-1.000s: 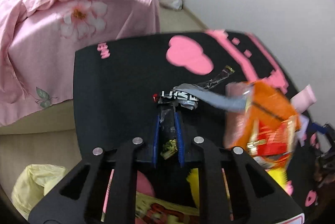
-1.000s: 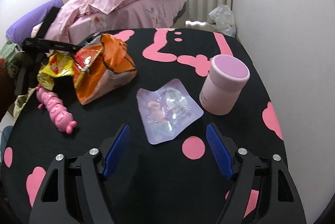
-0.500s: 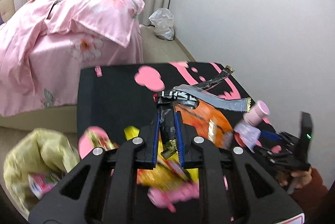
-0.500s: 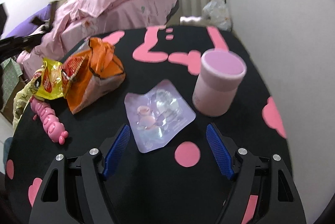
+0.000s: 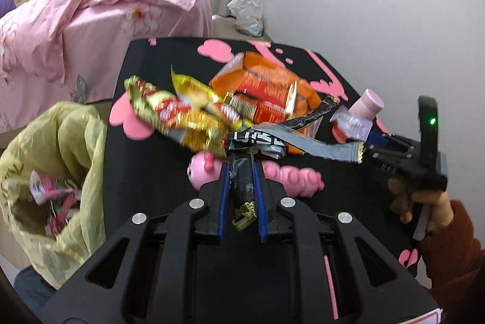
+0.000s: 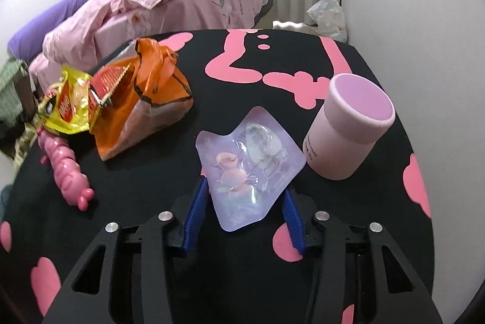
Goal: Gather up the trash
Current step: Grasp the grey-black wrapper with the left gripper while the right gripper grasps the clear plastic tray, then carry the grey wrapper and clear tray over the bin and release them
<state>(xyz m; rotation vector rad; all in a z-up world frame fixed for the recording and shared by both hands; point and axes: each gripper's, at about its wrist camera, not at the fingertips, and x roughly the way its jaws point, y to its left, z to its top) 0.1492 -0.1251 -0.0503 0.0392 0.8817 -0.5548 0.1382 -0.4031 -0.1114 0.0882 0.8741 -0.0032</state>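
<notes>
My left gripper (image 5: 242, 172) is shut on a black and silver wrapper (image 5: 260, 139) and holds it in the air over the table's left part. A yellow trash bag (image 5: 60, 148) with wrappers inside hangs open at the table's left edge. My right gripper (image 6: 245, 196) points down at a lilac blister pack (image 6: 248, 160) lying flat on the black cloth. Its jaws are closing with the pack between them, and the pads stand just beside its edges. An orange snack bag (image 6: 151, 99) and a yellow and red wrapper (image 6: 69, 108) lie left of the pack.
A pink cup (image 6: 348, 127) stands right of the pack. A pink caterpillar toy (image 6: 66, 169) lies near the table's left edge. A bed with a pink quilt (image 5: 106, 5) is beyond the table, a white plastic bag (image 6: 327, 18) by the wall. A hand (image 5: 430, 202) holds the right gripper.
The left gripper has carried the wrapper leftward, and the yellow bag has come into its view. The right gripper's jaws have narrowed from wide open to the pack's edges.
</notes>
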